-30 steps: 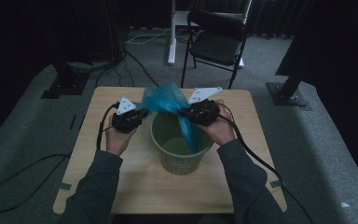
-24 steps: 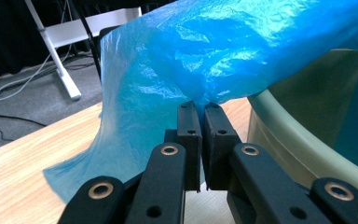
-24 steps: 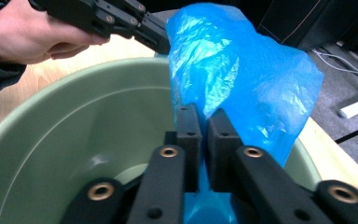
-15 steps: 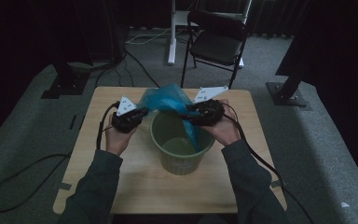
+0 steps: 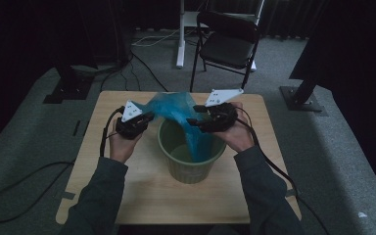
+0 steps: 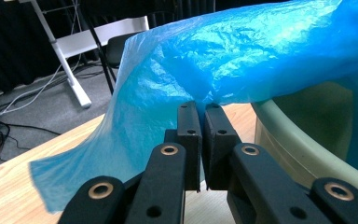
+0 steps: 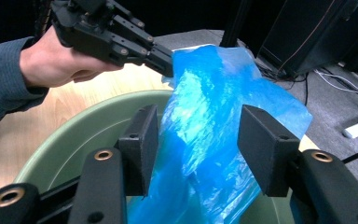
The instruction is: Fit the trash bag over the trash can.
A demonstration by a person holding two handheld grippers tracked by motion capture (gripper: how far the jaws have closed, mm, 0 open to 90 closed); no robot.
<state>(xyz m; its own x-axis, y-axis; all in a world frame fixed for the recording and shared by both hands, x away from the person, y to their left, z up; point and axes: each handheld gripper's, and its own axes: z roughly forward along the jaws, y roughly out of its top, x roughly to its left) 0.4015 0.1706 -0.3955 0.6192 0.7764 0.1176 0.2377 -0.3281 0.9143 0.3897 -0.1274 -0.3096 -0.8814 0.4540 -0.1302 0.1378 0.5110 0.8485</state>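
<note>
Centrally in the high view we see one light wooden table [image 5: 127,196], filling the lower middle of the frame, with one black folding chair [image 5: 227,44] standing behind it at the upper centre. One pale green plastic bin [image 5: 188,169] stands on the table near the middle of the frame. One blue plastic bag [image 5: 176,110] hangs over the bin's far rim, part of it draped down inside the bin and part stretched toward the left of the frame above the tabletop.

We count two hand-held grippers, one on each side of the bin. Our left gripper [image 5: 149,116], at centre left in the high view, has its two jaws pressed together on a fold of the blue bag; in the left gripper view the jaw pads [image 6: 189,126] meet at the middle of the frame with the film [image 6: 242,60] bunched just above them and the bin's rim [image 6: 284,140] at lower right. Our right gripper [image 5: 196,121], at centre right in the high view, has just been opening its jaws: in the right gripper view [image 7: 198,149] the two pads stand spread, with the bag [image 7: 205,121] hanging between them and neither pad pressing on it. The left gripper [image 7: 165,60] shows at the upper left of that view, pinching the bag's upper edge.
</note>
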